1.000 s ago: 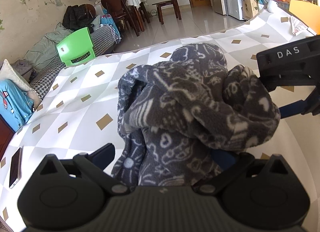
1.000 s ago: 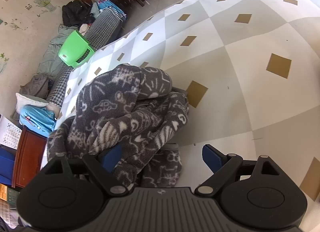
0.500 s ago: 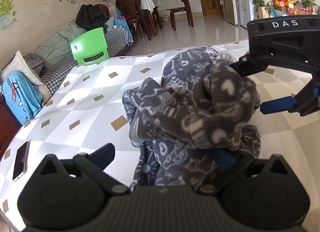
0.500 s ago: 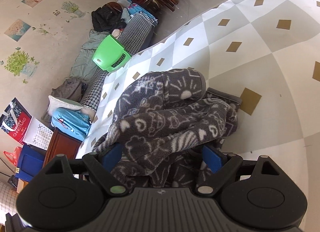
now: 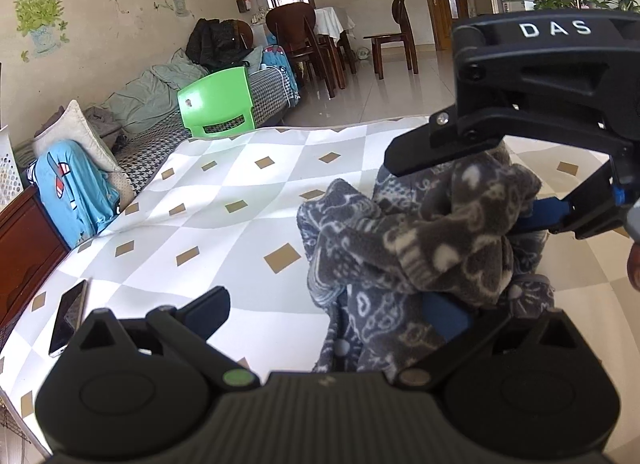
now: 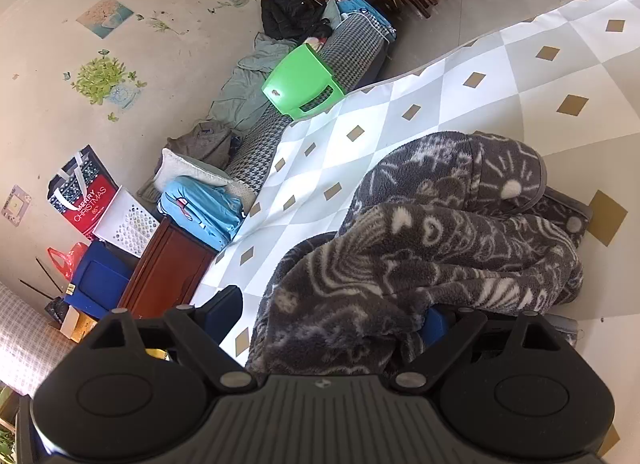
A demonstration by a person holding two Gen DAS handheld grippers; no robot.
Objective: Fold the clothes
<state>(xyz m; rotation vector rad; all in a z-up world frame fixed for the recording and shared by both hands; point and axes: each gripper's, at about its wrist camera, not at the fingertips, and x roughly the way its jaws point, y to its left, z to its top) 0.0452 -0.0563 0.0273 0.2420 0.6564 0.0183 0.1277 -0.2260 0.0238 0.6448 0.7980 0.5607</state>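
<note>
Checkered tablecloth [image 5: 224, 200]; bunched fleece garment [image 6: 440, 248], no clear long axis.

Table under diamond-patterned cloth [image 5: 224, 200], bundled grey fleece garment [image 5: 420, 248], phone [image 5: 68, 318] near its edge

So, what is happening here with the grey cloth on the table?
A person works with two handheld grippers on a grey patterned fleece garment, bunched up on a table with a diamond-pattern cloth. The left gripper and the right gripper both stand open around folds of the fleece. The garment is still crumpled, not neatly folded. A phone lies near the table edge.
</note>
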